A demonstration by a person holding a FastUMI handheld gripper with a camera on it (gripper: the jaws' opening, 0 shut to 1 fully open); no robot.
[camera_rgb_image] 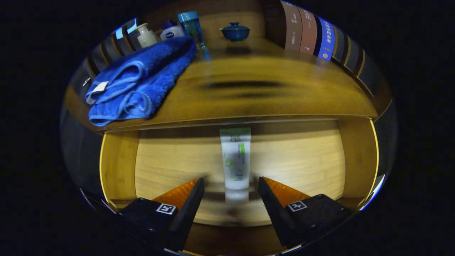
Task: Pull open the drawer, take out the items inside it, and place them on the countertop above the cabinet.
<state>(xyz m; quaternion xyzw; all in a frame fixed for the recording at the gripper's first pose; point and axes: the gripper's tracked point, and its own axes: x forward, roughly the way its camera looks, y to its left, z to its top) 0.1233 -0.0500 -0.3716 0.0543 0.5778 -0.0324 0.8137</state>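
— Where's the tube?
— The white tube [235, 161] lies in the pulled-out drawer [170, 160], its cap end between the fingers, apart from both.
— And the claw?
— The gripper [231, 185] is spread wide, pinching nothing.
— What's on the countertop [256, 96]?
— A folded blue towel [137, 83] at the left, bottles [167, 32] behind it, a lidded blue bowl [235, 31] at the far side, books [312, 32] far right
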